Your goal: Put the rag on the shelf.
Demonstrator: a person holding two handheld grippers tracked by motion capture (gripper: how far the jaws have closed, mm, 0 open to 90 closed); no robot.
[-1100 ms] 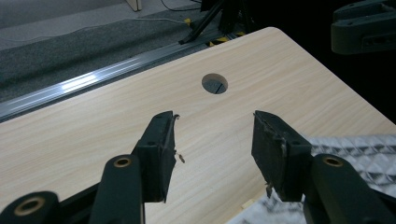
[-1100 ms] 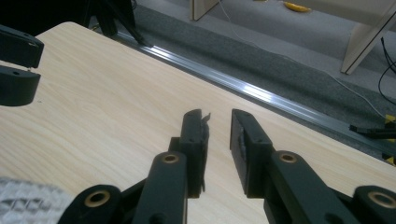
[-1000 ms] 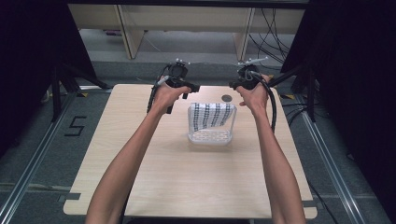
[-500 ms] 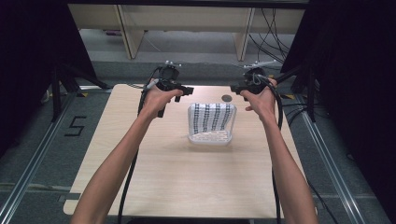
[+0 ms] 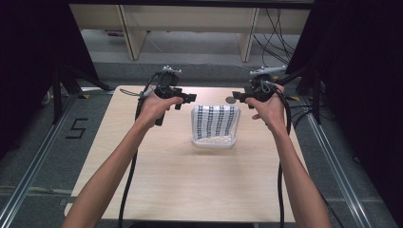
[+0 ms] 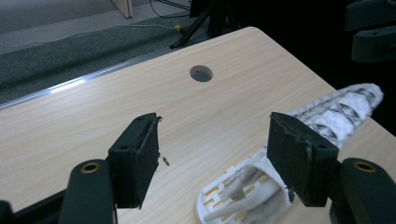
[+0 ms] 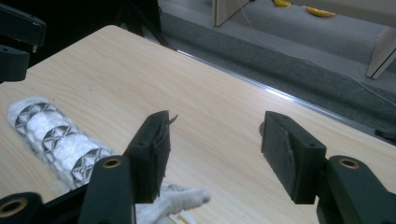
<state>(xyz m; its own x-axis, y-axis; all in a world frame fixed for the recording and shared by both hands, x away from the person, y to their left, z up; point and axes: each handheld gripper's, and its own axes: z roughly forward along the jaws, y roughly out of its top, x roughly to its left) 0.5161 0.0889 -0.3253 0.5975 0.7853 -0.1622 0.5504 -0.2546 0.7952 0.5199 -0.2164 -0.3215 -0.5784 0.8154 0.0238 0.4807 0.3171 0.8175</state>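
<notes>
Both hands have lifted slightly toward twelve o'clock since the earlier frame, and the left tongs (image 5: 186, 99) hover spread at ten o'clock of the patterned cloth (image 5: 216, 119). That cloth drapes over the white basket (image 5: 212, 140) mid-desk (image 5: 190, 190), with the right tongs (image 5: 236, 96) spread at two o'clock. Best lower both evenly onto the cloth's far corners before pinching.
</notes>
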